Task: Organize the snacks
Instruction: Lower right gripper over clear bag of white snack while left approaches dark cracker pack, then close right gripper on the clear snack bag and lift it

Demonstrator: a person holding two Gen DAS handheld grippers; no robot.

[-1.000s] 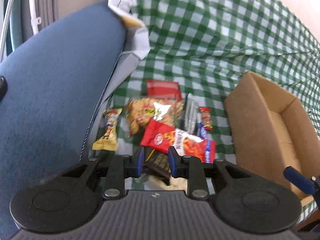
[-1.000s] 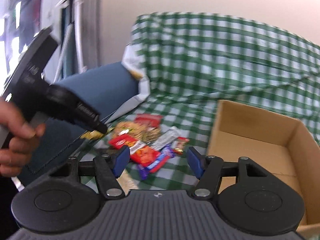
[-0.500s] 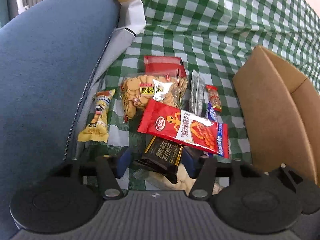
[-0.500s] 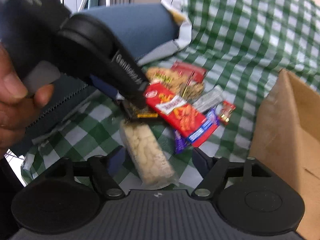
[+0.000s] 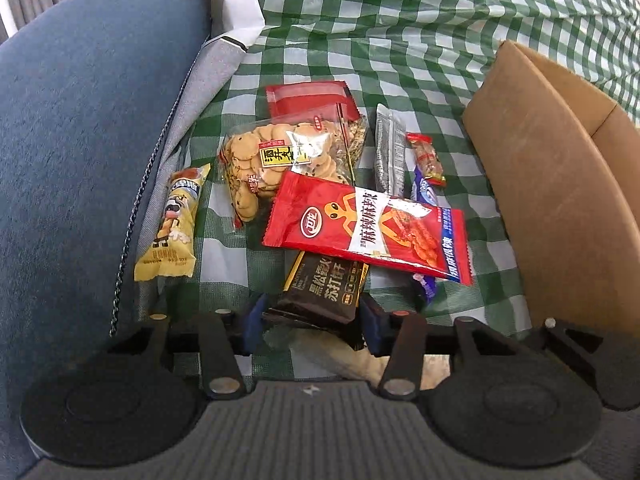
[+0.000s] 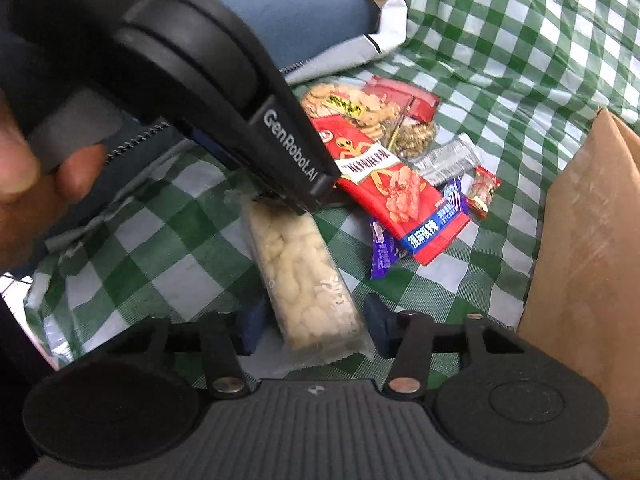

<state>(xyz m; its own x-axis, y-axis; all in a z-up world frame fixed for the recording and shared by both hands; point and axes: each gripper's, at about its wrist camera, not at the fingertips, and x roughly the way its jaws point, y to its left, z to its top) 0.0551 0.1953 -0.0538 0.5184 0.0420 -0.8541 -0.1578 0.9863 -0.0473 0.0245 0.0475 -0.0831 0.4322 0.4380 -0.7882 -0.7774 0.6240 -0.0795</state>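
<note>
A pile of snacks lies on a green checked cloth [image 5: 400,40]. In the left wrist view my left gripper [image 5: 308,322] is open, its fingers either side of a dark brown cracker packet [image 5: 324,288]. Beyond it lie a red spicy snack bag [image 5: 360,232], a clear biscuit bag [image 5: 280,156], a yellow bar [image 5: 172,228], a silver packet [image 5: 390,156] and a small red candy [image 5: 428,158]. In the right wrist view my right gripper [image 6: 312,330] is open around the near end of a pale puffed-snack bar [image 6: 304,276]. The left gripper's body [image 6: 224,92] hides the dark packet there.
A brown cardboard box [image 5: 560,184] stands open on the right, also in the right wrist view [image 6: 592,264]. A blue cushioned armrest [image 5: 80,140] rises on the left. A white paper bag [image 5: 236,4] lies at the back.
Both grippers moved forward and down to the snacks. The left gripper opened and now straddles the dark packet. The right gripper closed in on the pale bar.
</note>
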